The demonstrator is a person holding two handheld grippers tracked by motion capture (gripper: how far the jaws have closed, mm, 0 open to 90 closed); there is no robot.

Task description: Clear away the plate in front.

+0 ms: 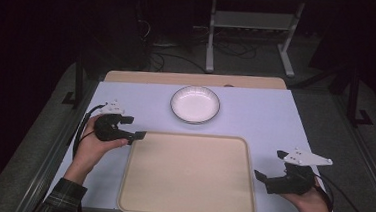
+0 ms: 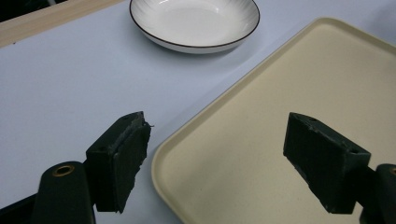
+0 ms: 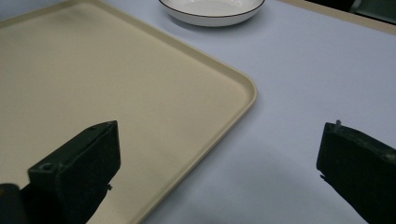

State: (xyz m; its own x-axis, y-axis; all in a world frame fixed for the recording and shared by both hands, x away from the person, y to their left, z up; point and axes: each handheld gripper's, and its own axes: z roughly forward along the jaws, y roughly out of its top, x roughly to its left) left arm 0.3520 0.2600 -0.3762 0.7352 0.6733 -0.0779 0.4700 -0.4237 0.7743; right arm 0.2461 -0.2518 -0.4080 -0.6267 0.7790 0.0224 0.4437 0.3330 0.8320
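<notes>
Jaws of the left gripper (image 2: 215, 163) stand wide apart with nothing between them, poised over the far left corner of the beige tray (image 2: 280, 140); one jaw sits above the pale worktop (image 2: 60, 88), the other above the tray's floor. In the high view this gripper (image 1: 134, 136) is held by the left hand (image 1: 93, 147) at the worktop's left side, its tips just reaching the tray's corner. The right gripper (image 3: 217, 168) is likewise spread open and holds nothing, straddling the tray's right rim near its far right corner. From above, the right gripper (image 1: 263, 179) and right hand (image 1: 312, 197) sit near the worktop's near right corner, just beside the tray's right edge. The tray (image 1: 189, 173) lies bare along the near edge, centred. Beyond it, apart from its far rim, a white dark-rimmed bowl (image 1: 195, 104) rests toward the far edge, with no object between it and either gripper. Past the worktop are a pale metal frame (image 1: 252, 25) and cables (image 1: 179, 60) on the dark floor.
</notes>
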